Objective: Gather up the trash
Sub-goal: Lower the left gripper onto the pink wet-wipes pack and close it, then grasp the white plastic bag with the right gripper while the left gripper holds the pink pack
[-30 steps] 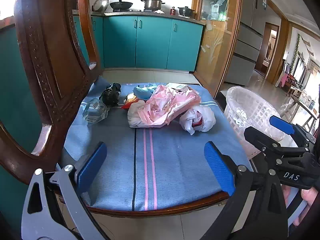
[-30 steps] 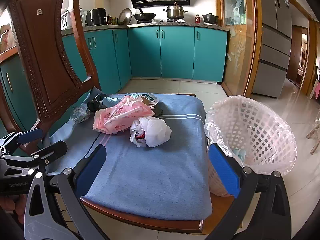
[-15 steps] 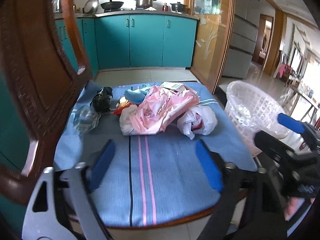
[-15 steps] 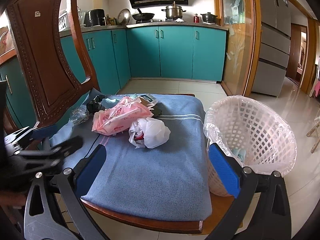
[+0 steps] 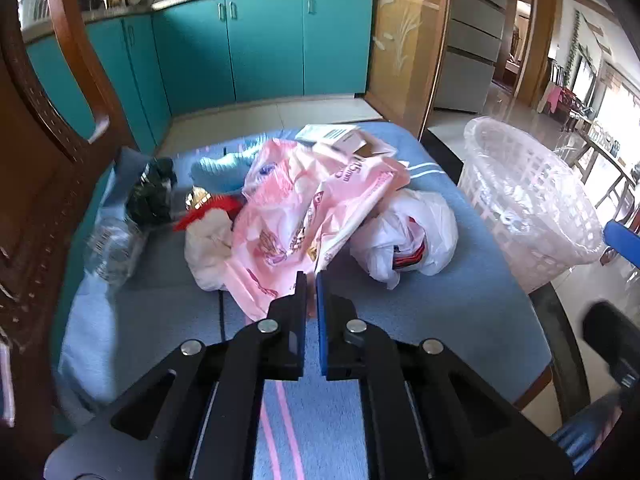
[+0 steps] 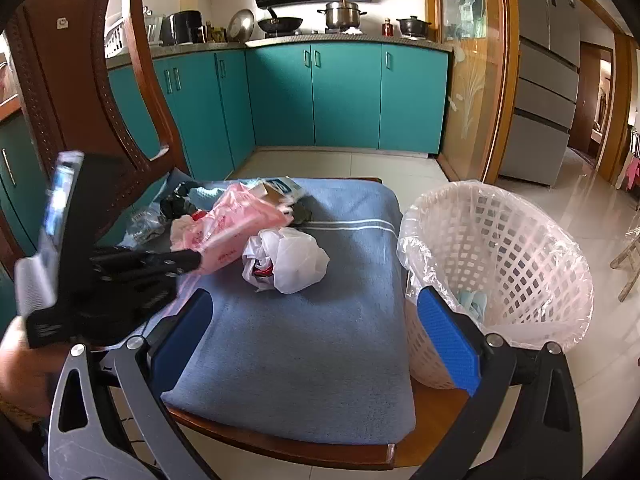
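Observation:
A heap of trash lies on the blue cushion of a wooden chair: a pink plastic bag, a white crumpled bag, a black bag, a clear wrapper and a small box. My left gripper is shut on the near edge of the pink plastic bag; it shows the same in the right wrist view. My right gripper is open and empty, low over the cushion's front. A white lined basket stands at the cushion's right.
The carved chair back rises on the left. Teal kitchen cabinets stand behind across a tiled floor. A wooden-framed glass door is at the right rear.
My left gripper moved forward to the trash heap and shut on the pink bag's edge. My right gripper stayed in place, open.

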Demonstrator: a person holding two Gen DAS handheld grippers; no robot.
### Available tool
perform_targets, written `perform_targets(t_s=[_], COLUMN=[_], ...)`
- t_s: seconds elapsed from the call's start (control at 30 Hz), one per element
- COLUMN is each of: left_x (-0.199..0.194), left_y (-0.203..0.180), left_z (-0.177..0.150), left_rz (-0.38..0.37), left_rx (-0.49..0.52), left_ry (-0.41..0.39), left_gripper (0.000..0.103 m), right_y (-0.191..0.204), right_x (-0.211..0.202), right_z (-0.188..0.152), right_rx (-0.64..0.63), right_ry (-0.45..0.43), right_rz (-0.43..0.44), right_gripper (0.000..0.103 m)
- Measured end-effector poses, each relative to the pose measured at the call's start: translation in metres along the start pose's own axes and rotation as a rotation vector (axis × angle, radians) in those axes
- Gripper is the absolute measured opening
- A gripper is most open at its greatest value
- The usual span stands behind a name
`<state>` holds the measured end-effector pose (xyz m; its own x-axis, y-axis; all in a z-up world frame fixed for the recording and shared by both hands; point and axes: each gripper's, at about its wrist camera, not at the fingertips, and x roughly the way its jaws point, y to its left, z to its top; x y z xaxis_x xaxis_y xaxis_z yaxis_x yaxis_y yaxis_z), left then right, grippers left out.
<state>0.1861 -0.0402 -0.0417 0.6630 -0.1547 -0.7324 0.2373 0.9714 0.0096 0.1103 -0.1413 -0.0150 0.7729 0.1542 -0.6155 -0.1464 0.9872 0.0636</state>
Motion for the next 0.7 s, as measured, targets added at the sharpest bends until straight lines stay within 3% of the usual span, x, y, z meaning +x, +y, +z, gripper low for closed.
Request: perform_targets(t_s=[0.3,0.43,0.63,0.67,0.7], left_x=[-0.095,-0.108,-0.103,-0.103,-0.103], left_y=[0.024,0.037,0.038,0.037,0.036], left_z=[-0.022,-0.027,-0.028,-0.028,-0.028], left_rz=[-0.047,-0.031,-0.029,-0.031,-0.033], left_rx=[-0.127,-0.169,-0.172,-0.169,-0.166], left_ry=[-0.187,-0.226,-0.209,-0.207,-0.207], left_gripper=[0.004,0.004,0.003,0.003,0.004], right_y=[0.011,0.021,0.027,0.027,0.025], right_x=[0.036,0.071,0.126,0.129,0.13], right_z=[0.016,0.023,0.021,0.019,0.017], right_rx=[-0.051,-0.074,-0.1,-0.09,-0.07], right_ry=[0.05,0.115,0.22,0.24,0.268], right_rz=[0.003,0.005,-0.023,-0.013,0.019], right_gripper=[0.1,0.1,0.099,0.086,0.063])
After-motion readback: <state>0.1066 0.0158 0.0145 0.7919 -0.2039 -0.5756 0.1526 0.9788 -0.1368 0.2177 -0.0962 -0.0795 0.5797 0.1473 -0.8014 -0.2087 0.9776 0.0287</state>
